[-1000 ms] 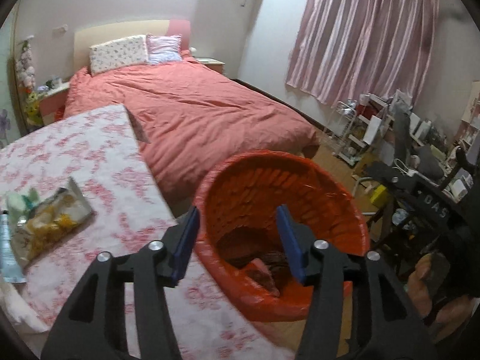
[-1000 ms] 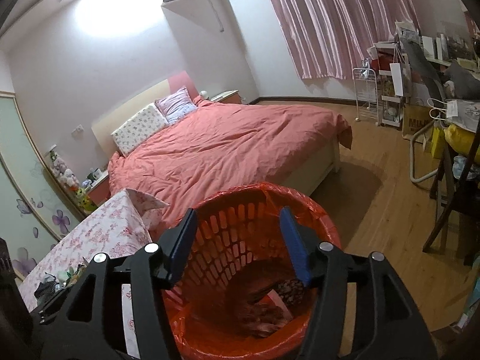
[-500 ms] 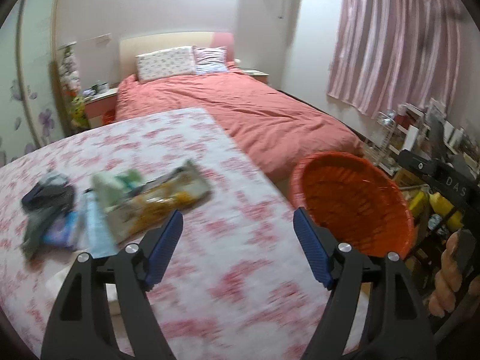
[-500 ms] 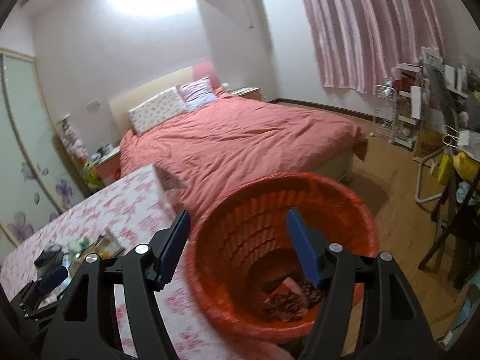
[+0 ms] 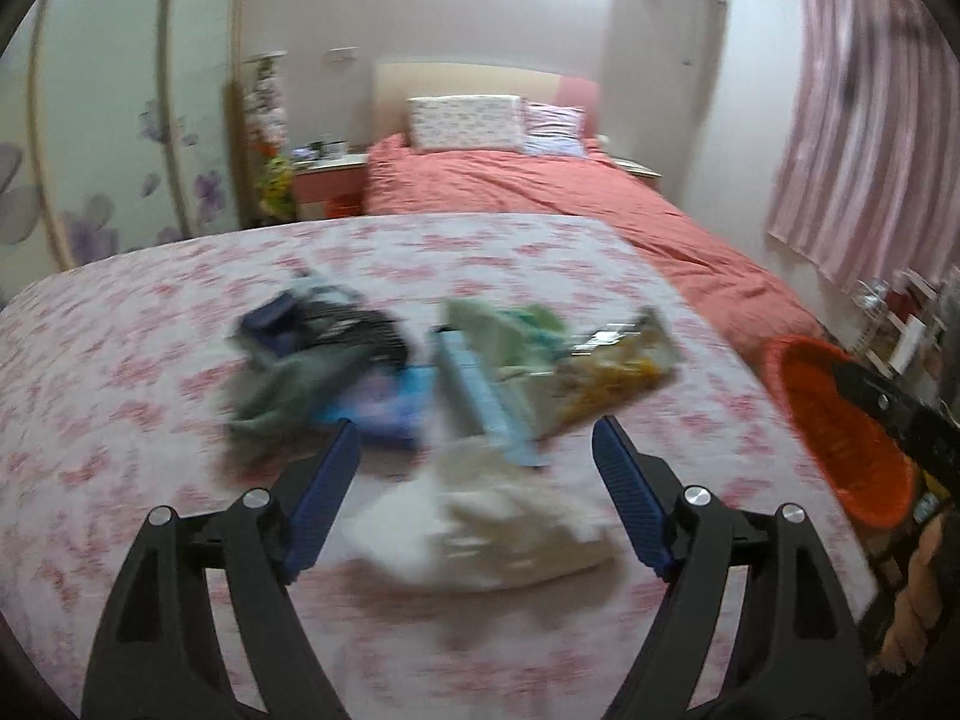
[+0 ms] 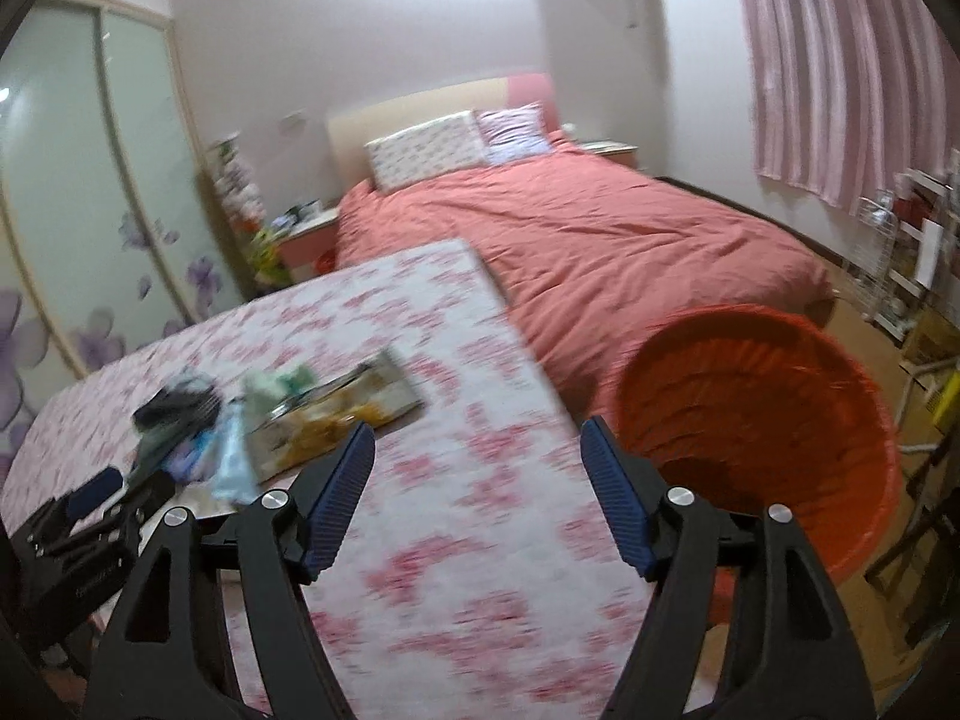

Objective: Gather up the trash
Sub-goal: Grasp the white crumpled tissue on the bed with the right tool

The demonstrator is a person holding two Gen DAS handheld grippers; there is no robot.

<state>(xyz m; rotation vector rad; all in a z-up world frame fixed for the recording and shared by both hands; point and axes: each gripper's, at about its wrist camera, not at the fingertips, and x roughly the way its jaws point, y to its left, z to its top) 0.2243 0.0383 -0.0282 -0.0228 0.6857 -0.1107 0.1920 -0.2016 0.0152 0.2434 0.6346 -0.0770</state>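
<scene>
A blurred heap of trash lies on the pink floral table [image 5: 150, 360]: a yellow snack wrapper [image 5: 612, 369], a green packet [image 5: 498, 321], a light blue tube [image 5: 480, 405], dark crumpled wrappers [image 5: 318, 348] and a white crumpled bag [image 5: 510, 522]. My left gripper [image 5: 477, 450] hovers over the white bag, jaws opening with nothing gripped. The orange basket [image 6: 750, 420] stands on the floor beside the table's right edge. My right gripper [image 6: 477, 450] hangs over the table [image 6: 480, 510] near that edge, jaws opening and empty. The yellow wrapper [image 6: 336, 414] lies to its left.
A bed with a salmon cover [image 6: 600, 240] stands behind the table. Pink curtains [image 6: 840, 72] hang at the right. Shelves and clutter [image 6: 912, 252] line the right wall. A frosted wardrobe door [image 5: 90, 120] is at the left. The left gripper's black body [image 6: 78, 540] shows low left.
Both views have swung left from the orange basket to the table. The trash heap now sits before my left gripper. Both pairs of jaws stand wider.
</scene>
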